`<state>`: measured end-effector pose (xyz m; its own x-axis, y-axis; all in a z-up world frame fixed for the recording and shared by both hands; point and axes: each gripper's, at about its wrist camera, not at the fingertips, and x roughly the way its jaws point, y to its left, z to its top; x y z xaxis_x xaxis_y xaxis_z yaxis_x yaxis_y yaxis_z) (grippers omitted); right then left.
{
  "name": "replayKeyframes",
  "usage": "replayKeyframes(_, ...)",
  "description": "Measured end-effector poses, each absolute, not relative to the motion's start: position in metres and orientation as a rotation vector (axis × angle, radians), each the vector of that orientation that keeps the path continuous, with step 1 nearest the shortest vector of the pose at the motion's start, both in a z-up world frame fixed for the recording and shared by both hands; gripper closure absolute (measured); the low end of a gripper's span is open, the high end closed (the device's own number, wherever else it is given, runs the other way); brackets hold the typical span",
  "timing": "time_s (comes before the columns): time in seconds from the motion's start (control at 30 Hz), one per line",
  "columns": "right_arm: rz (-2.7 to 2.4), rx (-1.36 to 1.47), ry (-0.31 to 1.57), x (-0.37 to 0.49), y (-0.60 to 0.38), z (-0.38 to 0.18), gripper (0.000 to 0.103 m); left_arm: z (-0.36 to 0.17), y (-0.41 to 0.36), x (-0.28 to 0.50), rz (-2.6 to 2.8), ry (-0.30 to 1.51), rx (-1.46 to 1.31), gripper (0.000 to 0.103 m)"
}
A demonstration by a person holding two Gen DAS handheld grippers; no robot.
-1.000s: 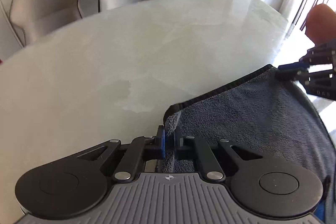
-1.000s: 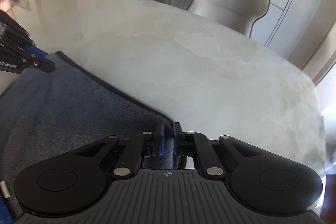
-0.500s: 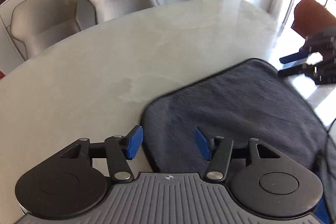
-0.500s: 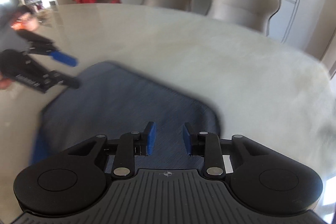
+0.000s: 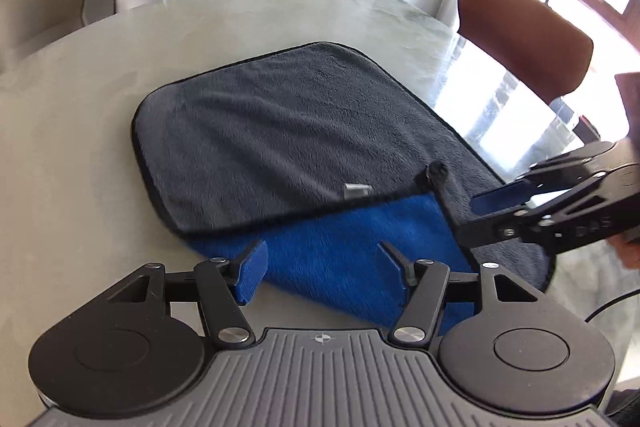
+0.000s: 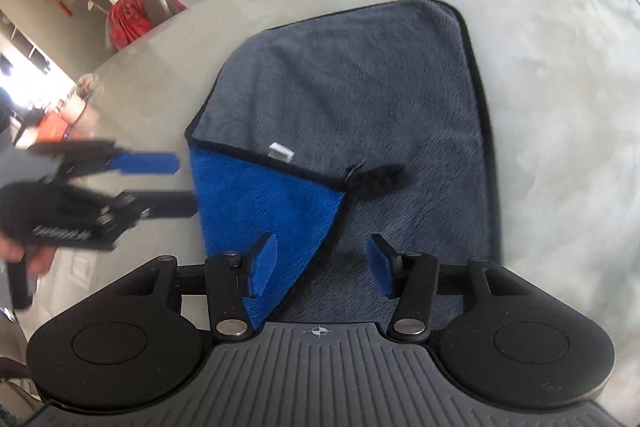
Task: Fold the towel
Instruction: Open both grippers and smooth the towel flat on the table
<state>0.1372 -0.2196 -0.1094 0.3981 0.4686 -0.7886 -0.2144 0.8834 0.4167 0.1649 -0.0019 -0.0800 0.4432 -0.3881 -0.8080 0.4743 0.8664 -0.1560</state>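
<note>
Towel (image 5: 288, 131) lies flat on the pale desk (image 5: 80, 131), grey face up, with a blue underside panel (image 5: 344, 247) exposed along its near edge where the layers sit askew. Left gripper (image 5: 322, 273) hangs above that blue panel; its jaws have just been opening and stand apart with nothing pressed between them. A small white label (image 5: 357, 190) and a dark hanging loop (image 5: 434, 174) sit on the grey edge just beyond. Right gripper (image 6: 322, 265) hangs over the near edge too, jaws also just opened, clear of the cloth. Judgement: one fold appears laid but misaligned. The next pinch should take both layers at a corner and draw the edges flush before releasing; a shallow bite risks dragging only the top layer.
</note>
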Motion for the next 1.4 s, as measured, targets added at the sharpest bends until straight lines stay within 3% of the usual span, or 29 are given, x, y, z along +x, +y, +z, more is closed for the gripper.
replayKeyframes(0.1,0.478,0.334,1.077,0.138,-0.214,-0.118,0.052,-0.078,0.006,0.154,-0.506,0.973,0.061,0.034)
replayKeyframes(0.13,0.491,0.342,1.071,0.138,-0.212,-0.121,0.057,-0.077,0.010,0.150,-0.494,0.974,0.045,0.034)
replayKeyframes(0.23,0.550,0.342,1.043,0.136,-0.205,-0.122,0.087,-0.072,0.022,0.139,-0.462,0.960,0.005,0.034)
replayKeyframes(0.37,0.710,0.260,0.997,0.121,-0.181,-0.113,0.090,-0.067,0.038,0.127,-0.415,0.945,-0.046,0.034)
replayKeyframes(0.53,0.991,-0.007,0.999,0.083,-0.125,-0.110,0.087,-0.061,0.061,0.114,-0.347,0.923,-0.110,0.033)
replayKeyframes(0.6,1.089,-0.132,1.015,0.067,-0.108,-0.114,0.083,-0.059,0.070,0.108,-0.325,0.921,-0.121,0.033)
replayKeyframes(0.67,1.152,-0.210,1.033,0.055,-0.098,-0.117,0.069,-0.060,0.074,0.105,-0.313,0.928,-0.126,0.032)
replayKeyframes(0.77,1.122,-0.264,1.048,0.046,-0.099,-0.118,0.069,-0.066,0.077,0.098,-0.306,0.957,-0.131,0.032)
replayKeyframes(0.9,0.890,-0.210,1.027,0.047,-0.141,-0.103,0.068,-0.077,0.072,0.091,-0.315,0.992,-0.141,0.032)
replayKeyframes(0.97,0.714,-0.150,1.014,0.048,-0.174,-0.096,0.061,-0.087,0.067,0.089,-0.311,1.032,-0.149,0.032)
replayKeyframes(1.13,0.363,0.028,1.035,0.046,-0.256,-0.099,0.054,-0.104,0.059,0.082,-0.286,1.083,-0.163,0.032)
replayKeyframes(1.4,0.235,0.124,1.028,0.045,-0.286,-0.119,0.054,-0.113,0.049,0.082,-0.216,1.113,-0.164,0.032)
